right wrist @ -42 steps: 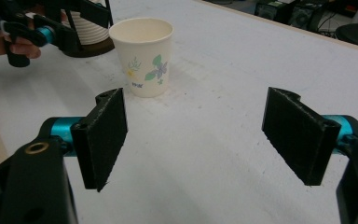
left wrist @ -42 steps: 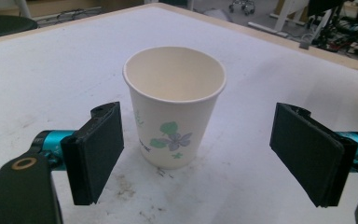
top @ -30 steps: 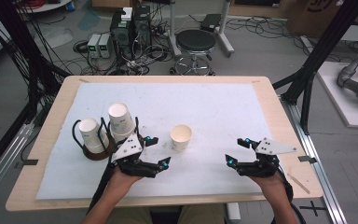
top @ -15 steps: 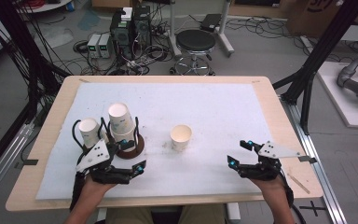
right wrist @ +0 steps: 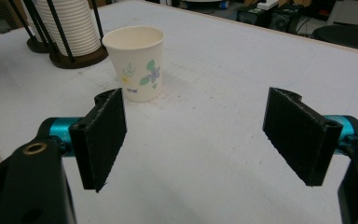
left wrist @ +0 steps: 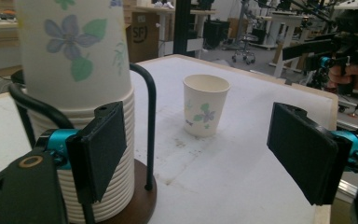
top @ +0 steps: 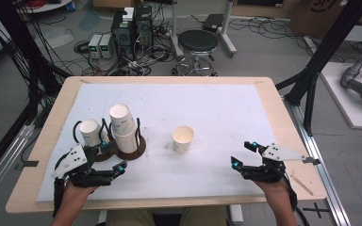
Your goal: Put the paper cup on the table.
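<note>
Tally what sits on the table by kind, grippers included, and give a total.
Loose paper cup: 1
Cup stacks in holders: 2
Holders with wire posts: 2
Grippers, left and right: 2
Total: 7

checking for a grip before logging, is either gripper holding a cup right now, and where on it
Nothing is held. The left gripper has open jaws beside the cup stack, with nothing between them. The right gripper is open too, well apart from the single cup.
</note>
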The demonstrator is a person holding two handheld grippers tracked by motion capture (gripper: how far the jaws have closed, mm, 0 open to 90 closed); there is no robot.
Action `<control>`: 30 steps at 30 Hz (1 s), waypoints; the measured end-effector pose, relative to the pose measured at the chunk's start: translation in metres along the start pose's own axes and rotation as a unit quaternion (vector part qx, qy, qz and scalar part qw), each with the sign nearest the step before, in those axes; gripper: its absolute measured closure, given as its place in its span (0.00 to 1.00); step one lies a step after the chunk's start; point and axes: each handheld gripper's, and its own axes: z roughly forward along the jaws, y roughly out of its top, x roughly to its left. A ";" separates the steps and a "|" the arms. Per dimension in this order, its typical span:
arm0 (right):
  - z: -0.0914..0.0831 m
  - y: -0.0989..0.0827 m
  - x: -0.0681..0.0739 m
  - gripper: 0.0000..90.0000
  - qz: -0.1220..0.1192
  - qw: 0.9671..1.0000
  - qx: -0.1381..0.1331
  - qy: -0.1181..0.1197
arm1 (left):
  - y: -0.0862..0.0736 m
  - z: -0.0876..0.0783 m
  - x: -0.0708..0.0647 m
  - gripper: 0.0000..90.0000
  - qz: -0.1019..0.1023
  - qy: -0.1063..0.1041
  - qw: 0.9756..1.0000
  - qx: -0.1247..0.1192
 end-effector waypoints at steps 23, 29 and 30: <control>0.000 -0.001 0.007 0.25 -0.014 1.000 0.008 -0.007 | -0.001 -0.007 0.004 0.22 -0.001 0.009 1.000 -0.009; 0.000 0.000 0.008 0.25 -0.016 1.000 0.007 -0.007 | -0.001 -0.007 0.004 0.23 -0.002 0.011 1.000 -0.010; 0.000 -0.001 0.007 0.25 -0.016 1.000 0.007 -0.006 | -0.001 -0.007 0.004 0.23 -0.002 0.011 1.000 -0.009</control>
